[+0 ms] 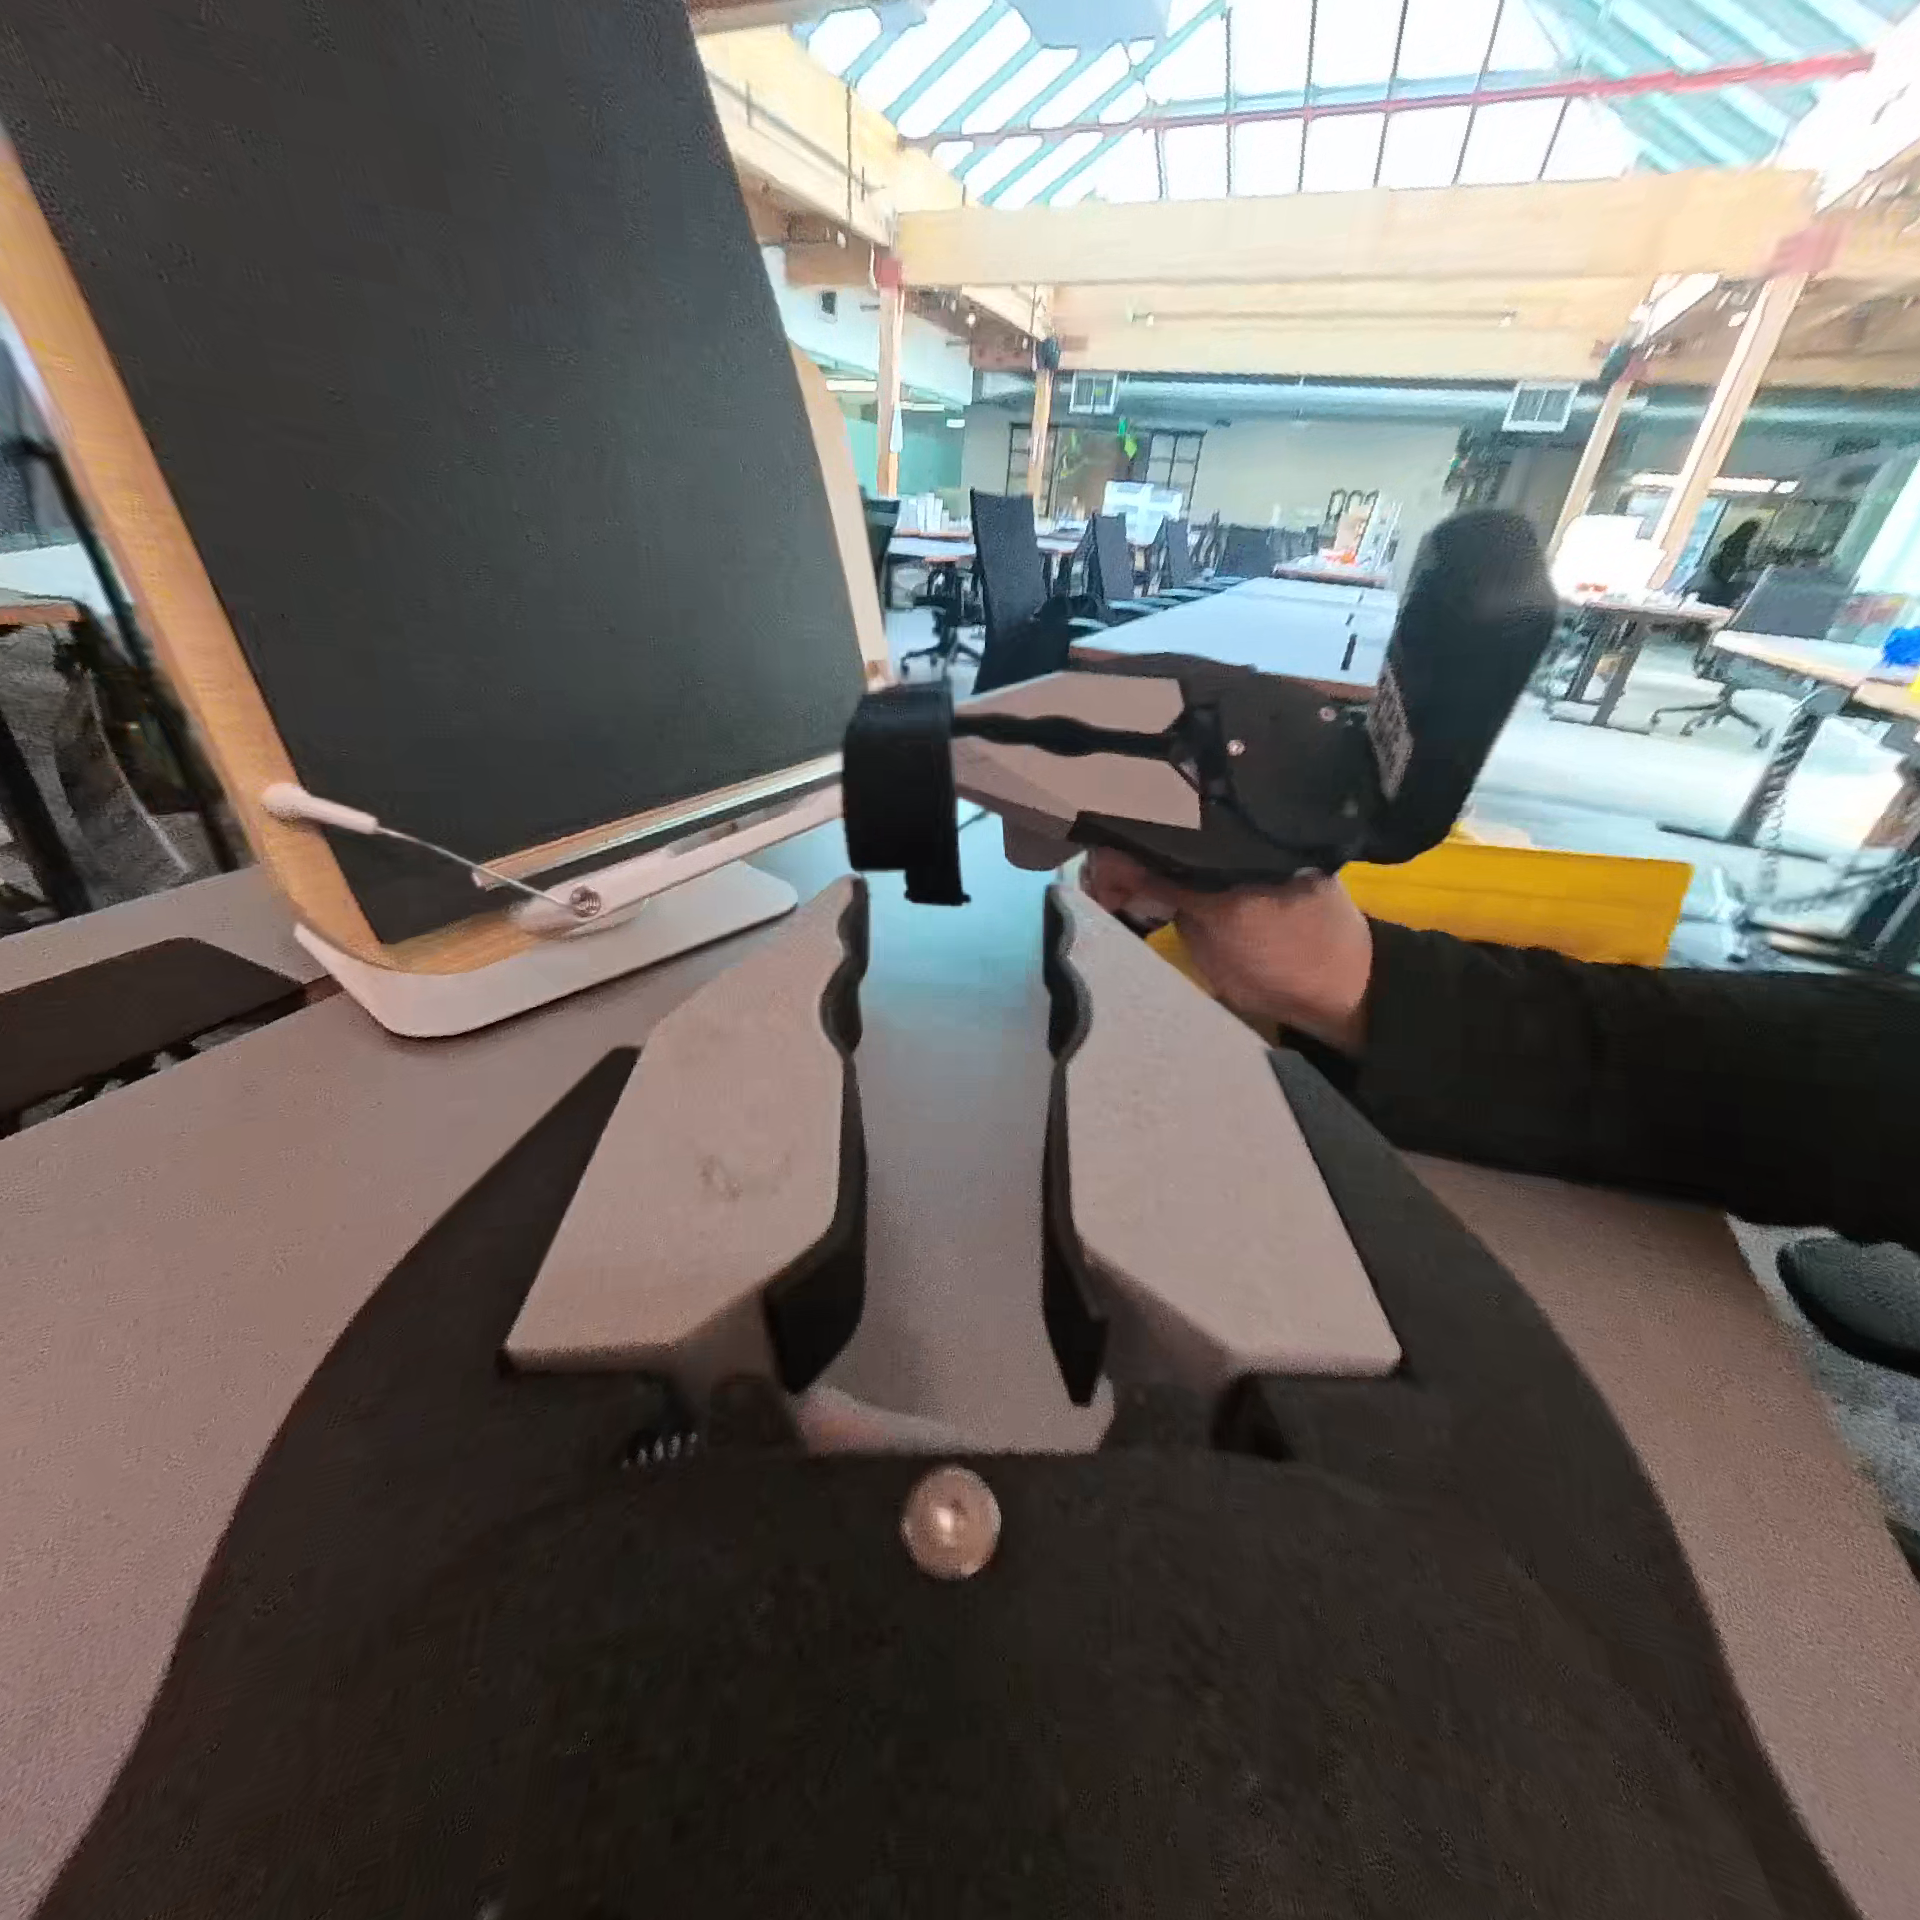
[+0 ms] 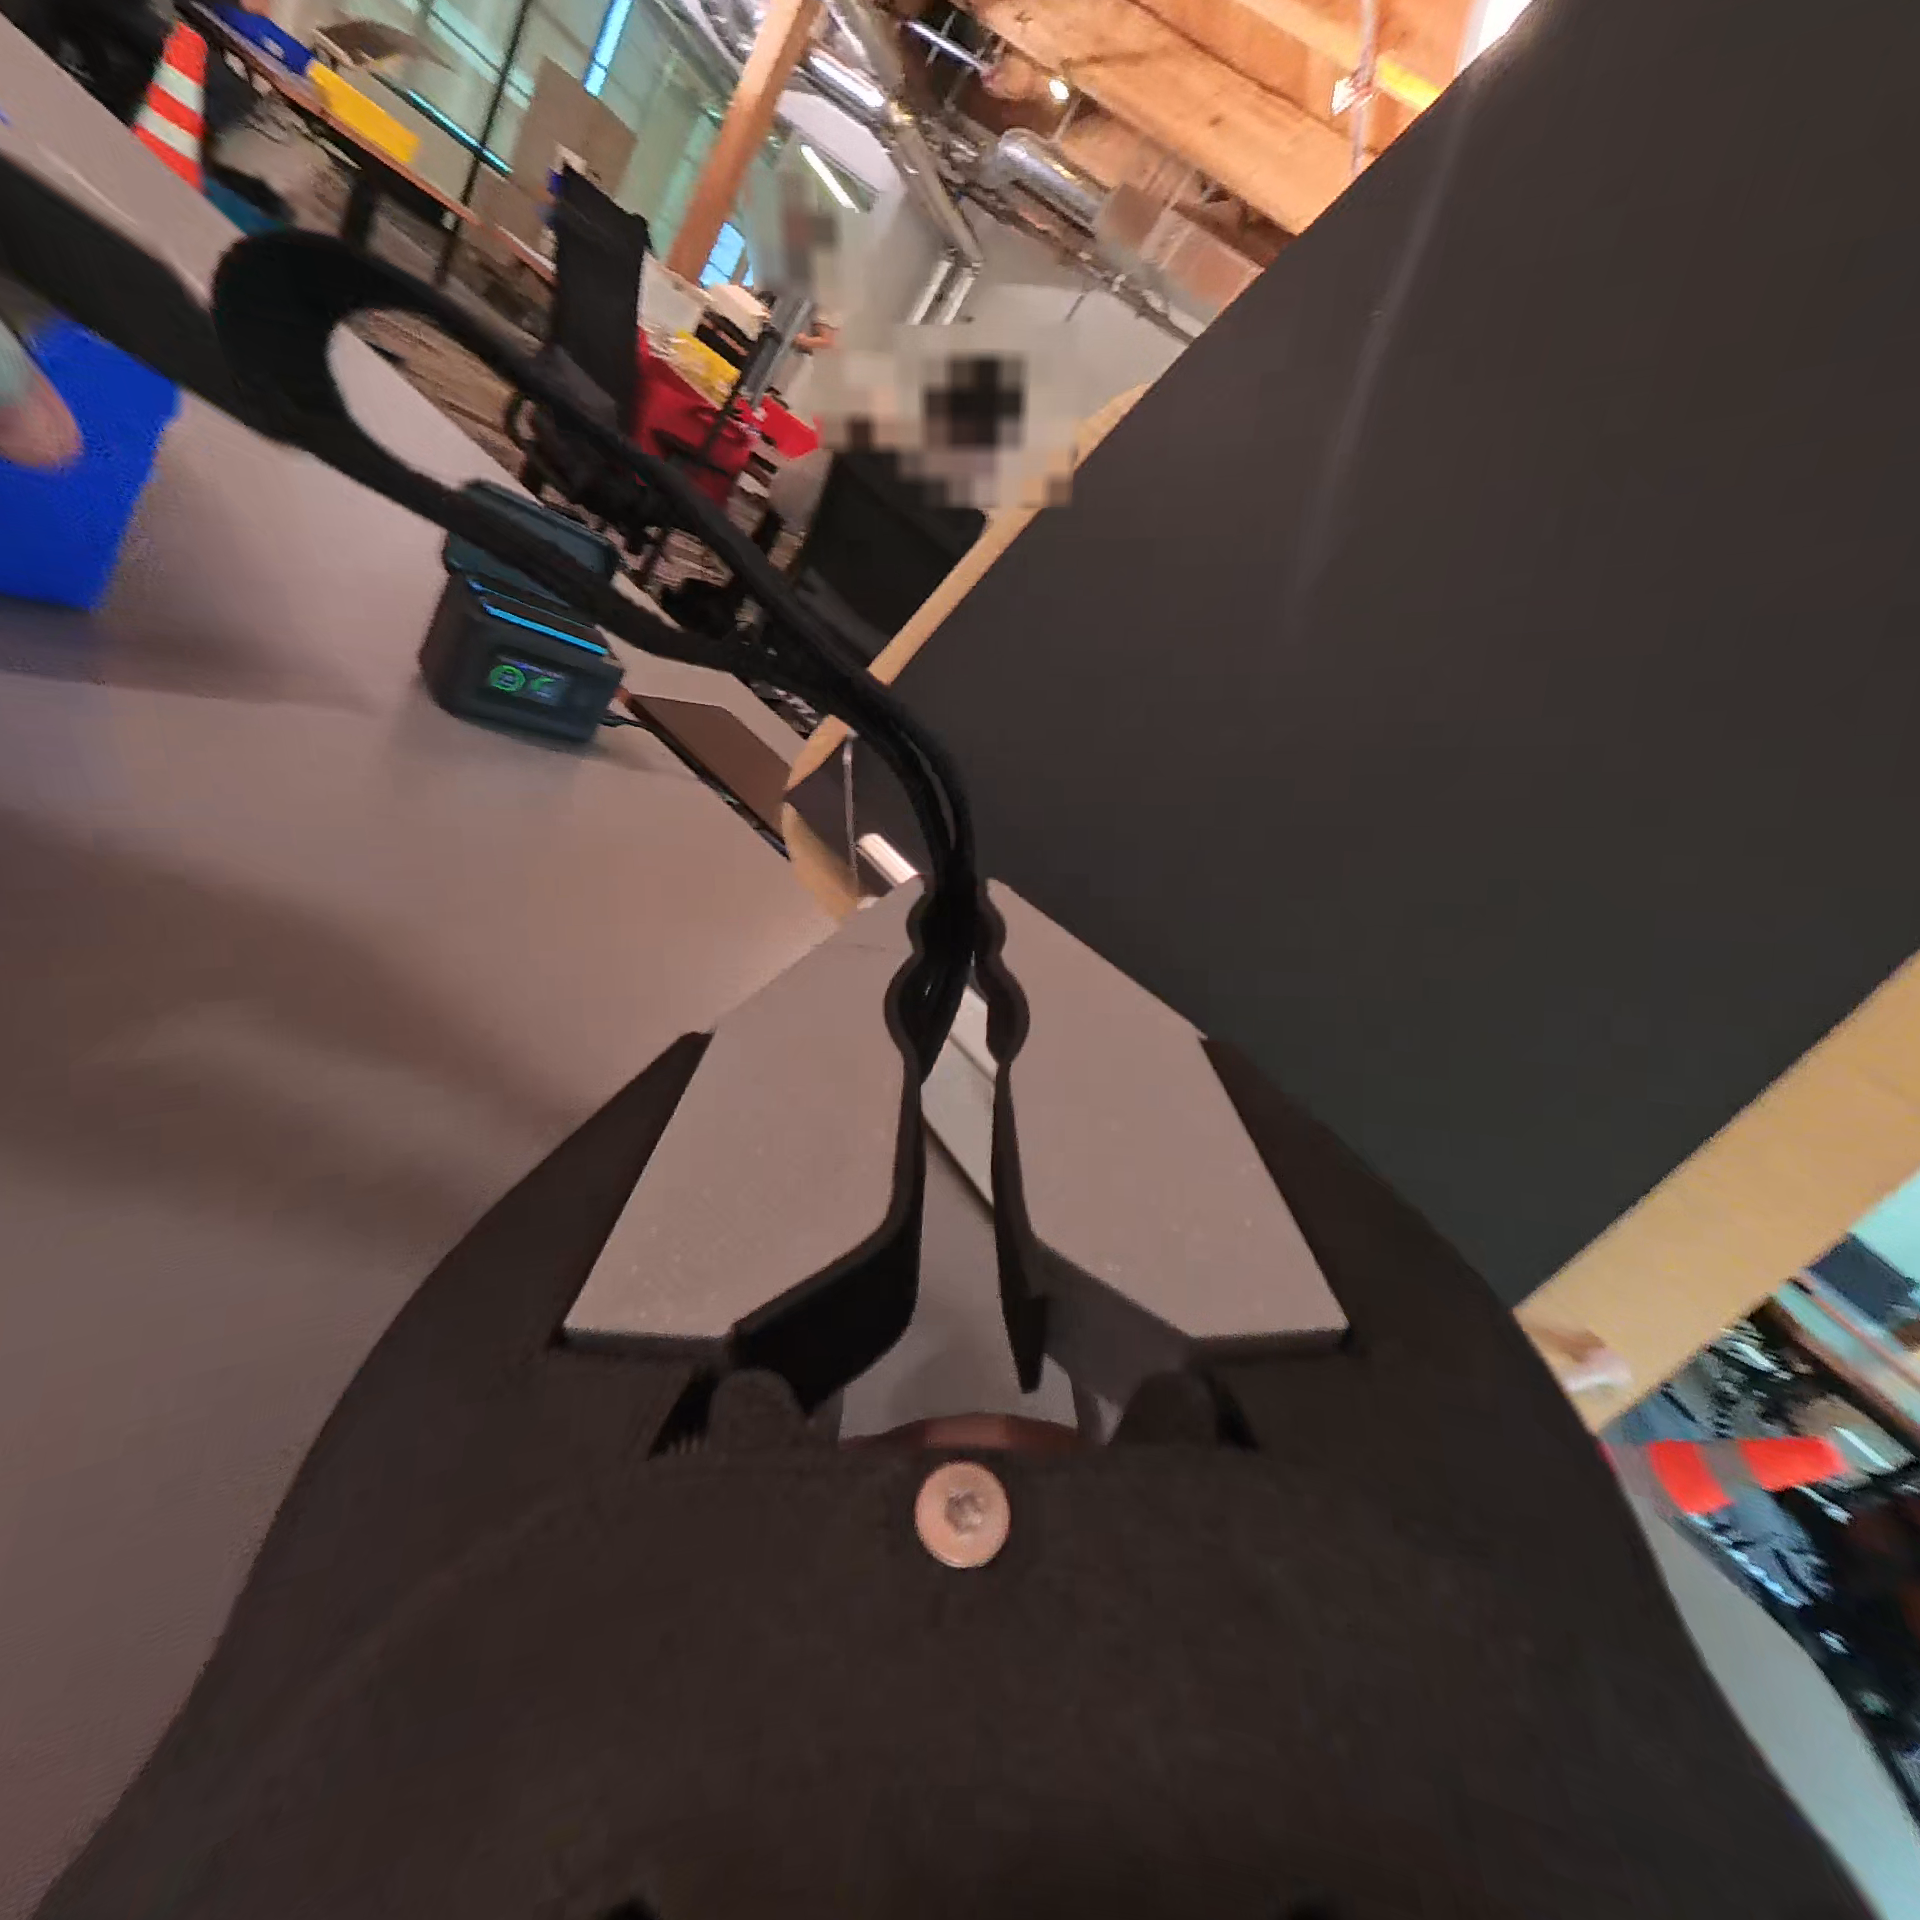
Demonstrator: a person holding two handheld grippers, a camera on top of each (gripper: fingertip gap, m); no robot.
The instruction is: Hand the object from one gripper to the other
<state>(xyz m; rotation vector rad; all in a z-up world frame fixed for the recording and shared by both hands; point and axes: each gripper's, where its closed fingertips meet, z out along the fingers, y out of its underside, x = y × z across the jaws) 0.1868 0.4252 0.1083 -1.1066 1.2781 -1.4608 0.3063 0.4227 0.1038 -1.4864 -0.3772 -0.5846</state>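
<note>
A black fabric strap [image 1: 899, 790] with a looped end hangs from my right gripper [image 1: 1023, 732], which a hand [image 1: 1268, 956] holds at mid right in the left wrist view. My left gripper [image 1: 951, 914] is open and empty. Its tips sit just below the strap's hanging loop, apart from it. In the right wrist view my right gripper [image 2: 951, 914] is shut on the strap [image 2: 790, 634]. From there the strap runs up and left to a wide loop [image 2: 281, 312].
A black panel in a wooden frame [image 1: 436, 416] stands on a white base on the grey table [image 1: 208, 1195], close on the left. A yellow bin [image 1: 1507, 894] is behind the hand. A dark battery unit [image 2: 525, 644] and a blue bin [image 2: 62, 499] sit on the table. My hands' fingertips stand some 12 centimetres from each other.
</note>
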